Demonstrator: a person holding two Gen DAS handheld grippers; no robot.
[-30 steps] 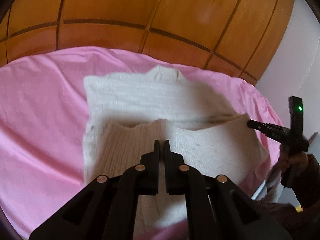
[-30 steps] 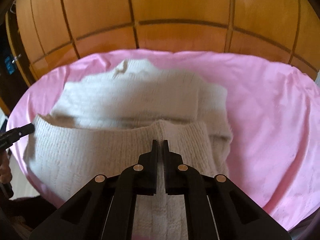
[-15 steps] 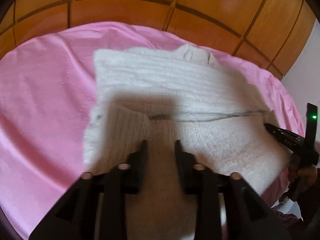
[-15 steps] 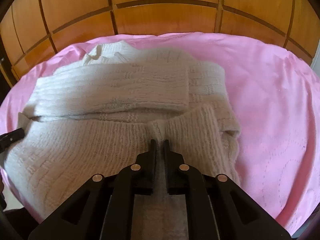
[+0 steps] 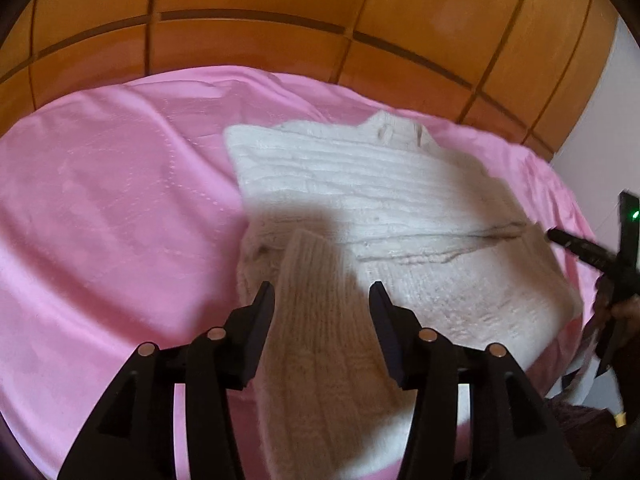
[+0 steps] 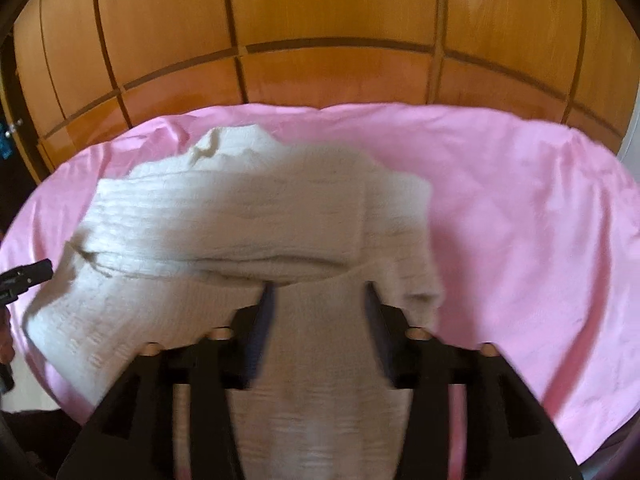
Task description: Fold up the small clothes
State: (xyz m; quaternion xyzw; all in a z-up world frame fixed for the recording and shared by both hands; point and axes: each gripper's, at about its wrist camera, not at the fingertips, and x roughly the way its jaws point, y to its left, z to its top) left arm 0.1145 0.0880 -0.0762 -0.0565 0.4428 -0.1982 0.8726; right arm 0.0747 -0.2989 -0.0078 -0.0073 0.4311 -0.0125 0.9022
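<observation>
Sweater (image 5: 360,208) fuzzy ribbed knit; sheet (image 5: 112,208) smooth pink cloth, faint sheen; headboard (image 6: 328,12) glossy wood.

Glossy orange wooden panelling (image 6: 328,12) with dark grooves behind a pink bedsheet (image 6: 520,208).

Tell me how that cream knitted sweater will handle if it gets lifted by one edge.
The sweater is probably floppy: its folded-over hem drapes in soft curves. The fuzzy ribbed knit likely grips rather than slips. On the smooth pink sheet it may slide or bunch if pushed.
</observation>
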